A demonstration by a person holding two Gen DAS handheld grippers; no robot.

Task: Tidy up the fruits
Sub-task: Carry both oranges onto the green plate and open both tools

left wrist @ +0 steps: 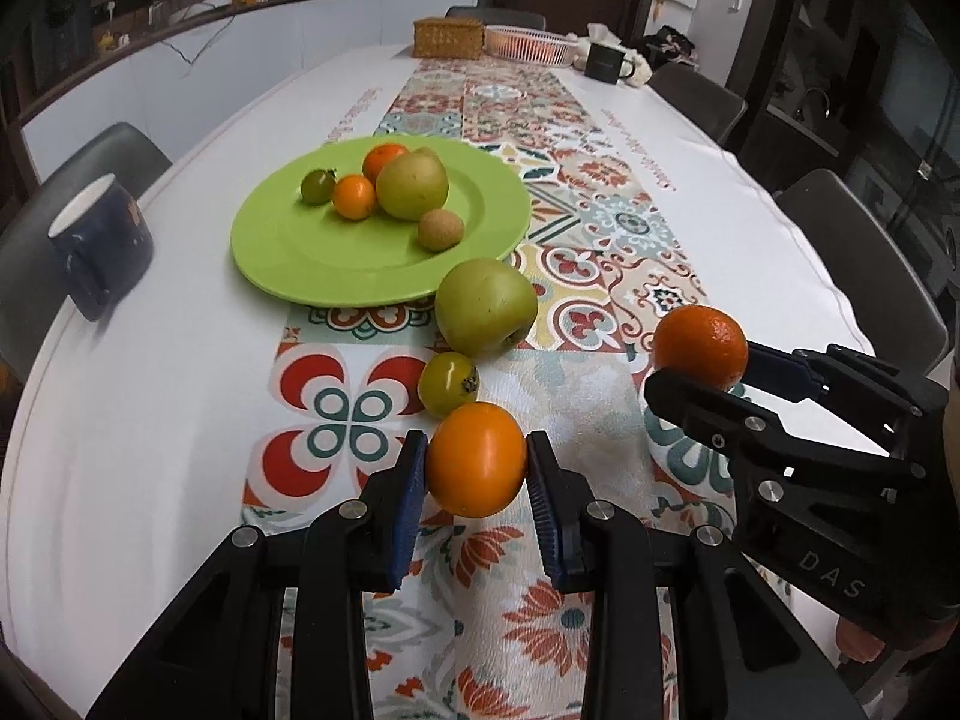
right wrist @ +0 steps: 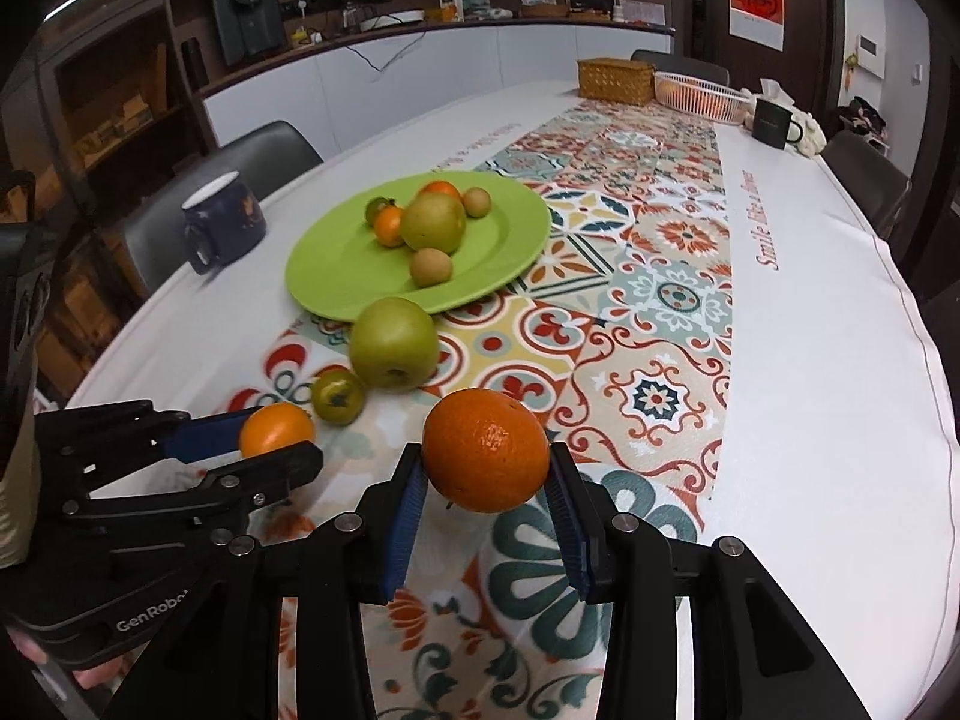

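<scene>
My left gripper (left wrist: 477, 459) is shut on a smooth orange fruit (left wrist: 477, 459), near the table's front. My right gripper (right wrist: 486, 468) is shut on a dimpled orange (right wrist: 485, 450); it also shows in the left wrist view (left wrist: 699, 348). A green plate (left wrist: 288, 252) holds several fruits: a large green apple (left wrist: 413, 187), two small oranges, a green tomato and a brown longan. On the runner in front of the plate lie a green apple (left wrist: 485, 307) and a small green tomato (left wrist: 447, 384), apart from both grippers.
A dark blue mug (left wrist: 99, 240) stands left of the plate near the table edge. At the far end are a wicker box (left wrist: 447, 36), a white basket (left wrist: 528, 43) and a black mug (left wrist: 606, 61). Chairs surround the table.
</scene>
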